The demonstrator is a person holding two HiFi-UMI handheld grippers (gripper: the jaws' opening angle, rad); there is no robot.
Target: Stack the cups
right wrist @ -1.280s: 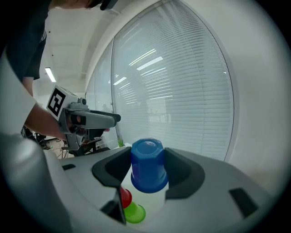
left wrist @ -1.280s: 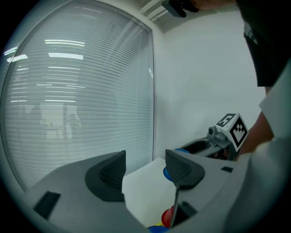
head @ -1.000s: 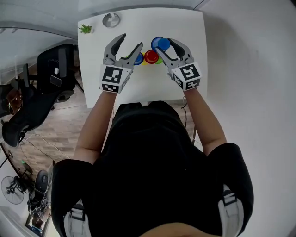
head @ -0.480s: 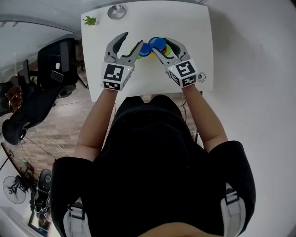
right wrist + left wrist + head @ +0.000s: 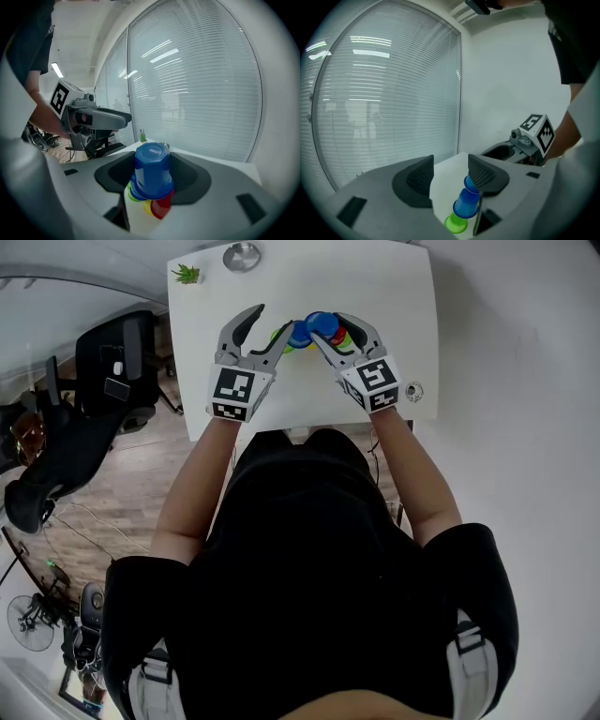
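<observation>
Your right gripper [image 5: 328, 326] pinches the inverted blue cup [image 5: 151, 164] to cap the other cups [image 5: 159, 208]; your left gripper [image 5: 270, 322], jaws just narrowed, gapes empty alongside

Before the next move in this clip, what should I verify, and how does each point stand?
1. Right gripper grips the held blue cup: ok, pads on both sides.
2. Left gripper free: ok. Its jaws are apart, have just been closing slightly, and nothing is between them.
3. Green cup, yellow cup and red cup on the table by the held cup: ok.
4. Second blue cup seated on the green cup: cannot tell.
5. Plant and metal disc away from the cups: ok.
</observation>
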